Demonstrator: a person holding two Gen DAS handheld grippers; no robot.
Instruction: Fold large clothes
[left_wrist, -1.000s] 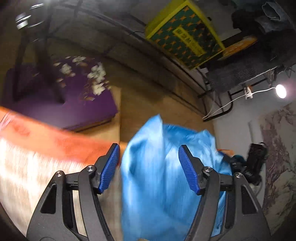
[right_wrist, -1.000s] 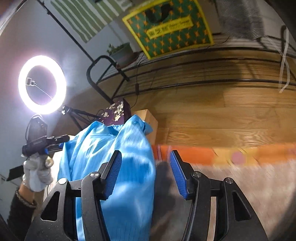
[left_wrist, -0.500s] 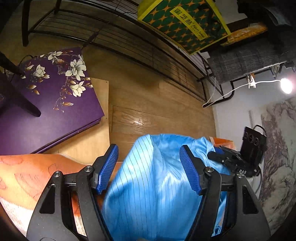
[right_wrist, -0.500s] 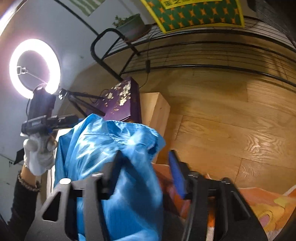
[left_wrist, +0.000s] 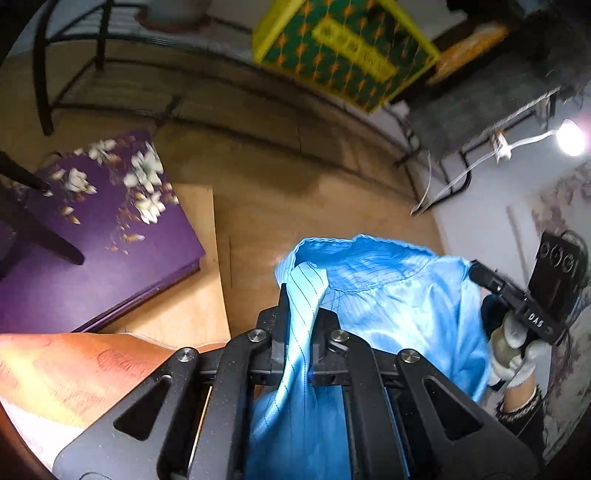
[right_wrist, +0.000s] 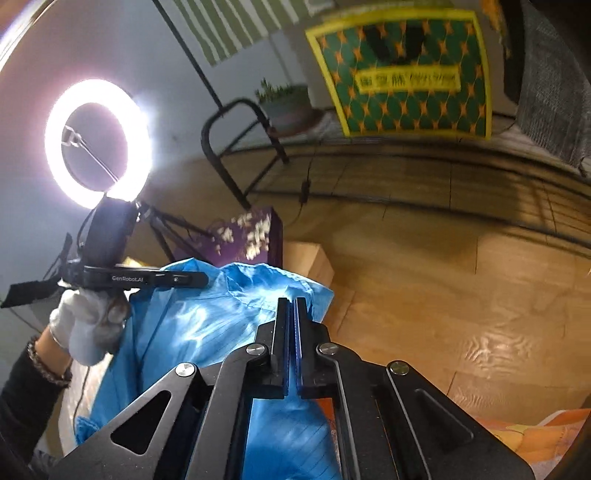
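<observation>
Jaws of the left gripper (left_wrist: 300, 295) are pressed together on a fold of the blue garment (left_wrist: 388, 295), a narrow striped strip of cloth rising between them and draping down behind. Jaws of the right gripper (right_wrist: 291, 314) are closed too, only a thin slit between the blue pads, pinching the garment's upper edge, which shows just past and to the left of their tips. The garment hangs bunched between the two grippers, held up off the floor; from the left wrist view it bulges to the right of the jaws, from the right wrist view it spreads to the left and falls below them.

Beyond the cloth in the left wrist view, a white-gloved right hand (left_wrist: 513, 354) grips the other tool's handle, far right of the jaws. In the right wrist view the gloved left hand (right_wrist: 86, 325) shows at far left, below a lit ring light (right_wrist: 55, 147). A purple flowered box (left_wrist: 99, 236) lies up and left of the left jaws on a wooden floor (left_wrist: 295, 206). An orange patterned cloth (left_wrist: 74, 373) lies at lower left. A green and yellow box (right_wrist: 402, 74) sits high ahead of the right jaws
</observation>
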